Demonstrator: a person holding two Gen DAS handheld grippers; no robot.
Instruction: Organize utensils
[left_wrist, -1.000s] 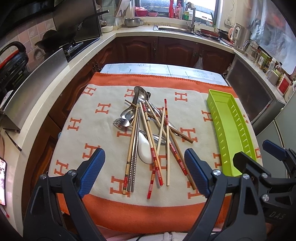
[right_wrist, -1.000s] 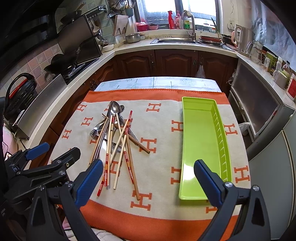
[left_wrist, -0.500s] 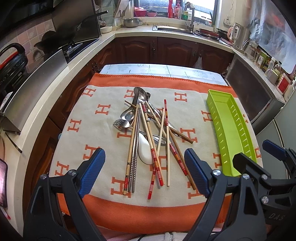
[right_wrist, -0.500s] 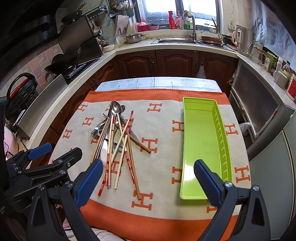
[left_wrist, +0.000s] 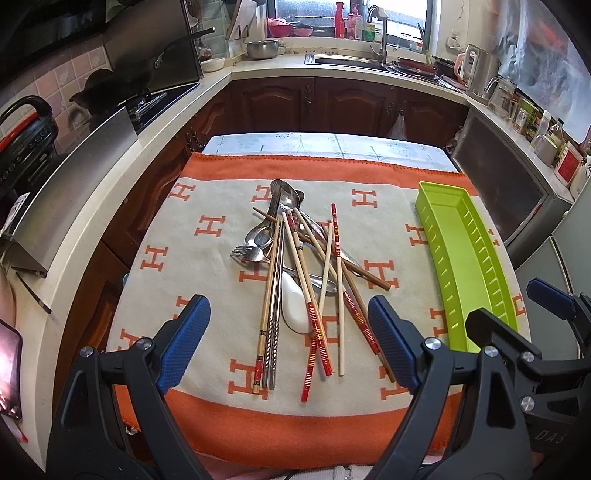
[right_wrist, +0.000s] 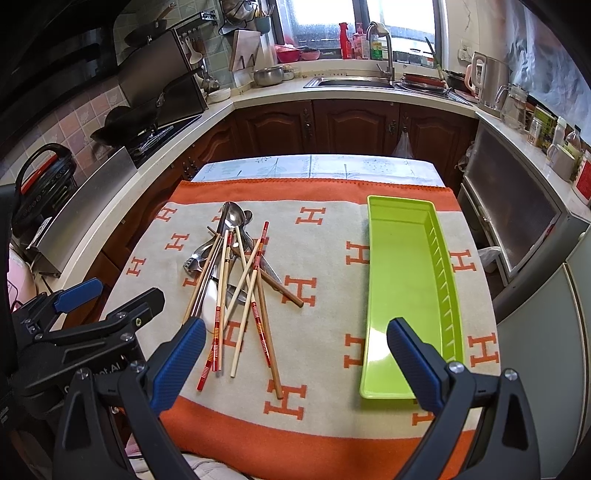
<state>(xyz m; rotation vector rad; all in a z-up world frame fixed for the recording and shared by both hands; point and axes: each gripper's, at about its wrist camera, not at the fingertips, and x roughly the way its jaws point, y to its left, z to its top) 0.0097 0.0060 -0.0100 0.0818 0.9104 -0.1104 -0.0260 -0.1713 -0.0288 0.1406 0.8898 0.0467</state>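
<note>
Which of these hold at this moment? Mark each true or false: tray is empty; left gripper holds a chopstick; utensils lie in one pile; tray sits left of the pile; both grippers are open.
1. The tray is empty: true.
2. The left gripper holds a chopstick: false, it holds nothing.
3. The utensils lie in one crossed pile: true.
4. The tray sits left of the pile: false, it is on the right.
5. Both grippers are open: true, the right gripper too.
</note>
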